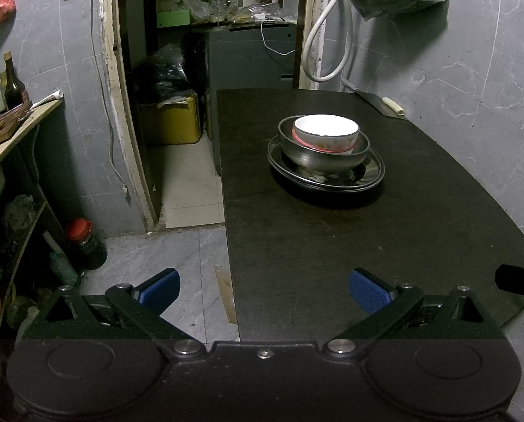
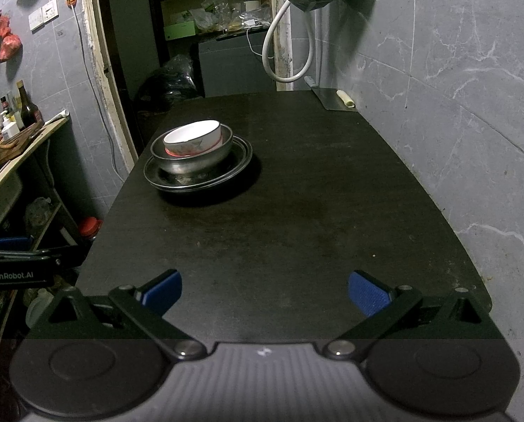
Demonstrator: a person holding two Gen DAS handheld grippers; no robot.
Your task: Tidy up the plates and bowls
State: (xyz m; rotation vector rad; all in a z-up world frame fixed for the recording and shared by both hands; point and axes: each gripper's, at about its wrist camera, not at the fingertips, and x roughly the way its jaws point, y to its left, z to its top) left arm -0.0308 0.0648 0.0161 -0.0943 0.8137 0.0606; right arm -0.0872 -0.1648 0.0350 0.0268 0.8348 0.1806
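A stack stands on the dark table (image 1: 297, 253) (image 2: 297, 218). At the bottom lie dark metal plates (image 1: 367, 172) (image 2: 240, 154). A steel bowl (image 1: 318, 158) (image 2: 198, 161) sits on them. A white bowl (image 1: 327, 130) (image 2: 191, 137) with a red band sits inside the steel bowl. My left gripper (image 1: 264, 290) is open and empty, at the table's near left edge, well short of the stack. My right gripper (image 2: 264, 292) is open and empty over the near end of the table. The left gripper also shows at the left edge of the right wrist view (image 2: 12, 246).
A cleaver with a pale handle (image 1: 378, 103) (image 2: 335, 100) lies at the table's far right by the tiled wall. A doorway with a shelf and dark cabinet (image 1: 247, 52) lies beyond. A counter with bottles (image 1: 5, 95) (image 2: 12, 116) stands left. A red-capped jar (image 1: 86, 242) sits on the floor.
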